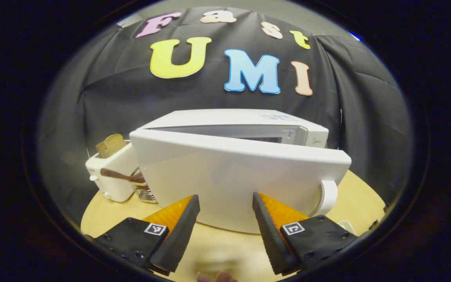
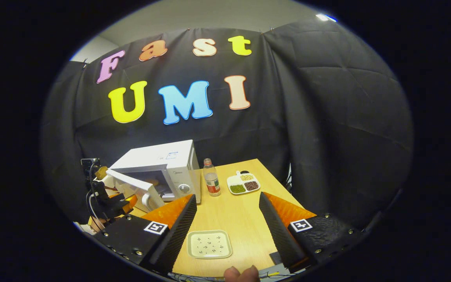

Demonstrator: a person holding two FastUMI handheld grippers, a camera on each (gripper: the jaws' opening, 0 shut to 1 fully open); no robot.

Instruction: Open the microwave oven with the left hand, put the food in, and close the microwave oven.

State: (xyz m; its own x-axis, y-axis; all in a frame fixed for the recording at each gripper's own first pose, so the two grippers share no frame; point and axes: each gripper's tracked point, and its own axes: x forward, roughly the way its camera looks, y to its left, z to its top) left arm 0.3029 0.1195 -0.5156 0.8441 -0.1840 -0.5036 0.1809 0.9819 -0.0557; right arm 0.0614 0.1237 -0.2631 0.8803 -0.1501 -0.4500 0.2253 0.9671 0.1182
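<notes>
White and glossy, the microwave oven door (image 1: pixel 241 176) stands ajar right ahead of the left gripper (image 1: pixel 225 213), whose jaws are spread wide with nothing between them; the door's smooth slab spans the gap beyond the jaws and hides most of the cavity of the microwave oven (image 1: pixel 245 127), while its curved handle (image 1: pixel 329 196) sits just beyond the right-hand jaw. Beyond the left-hand jaw a white toaster (image 1: pixel 110 176) holds a slice of bread (image 1: pixel 110 145), and beside it a ribbed metal holder (image 1: pixel 145 192) with a brown wooden handle (image 1: pixel 119 175) is partly cut off by the door. In the right gripper view the right gripper (image 2: pixel 227 213) also has its jaws wide apart and empty above the pale wooden table (image 2: pixel 245 223). Between those jaws, near their base, lies a cream square plate (image 2: pixel 210 244) with small dark specks, too small to identify. Farther ahead stand a clear bottle (image 2: pixel 211 177) and a divided dish (image 2: pixel 243 183) of green, dark and pale grains. Off past the left-hand jaw the microwave shows its door swung open; something brownish inside is hard to make out.
</notes>
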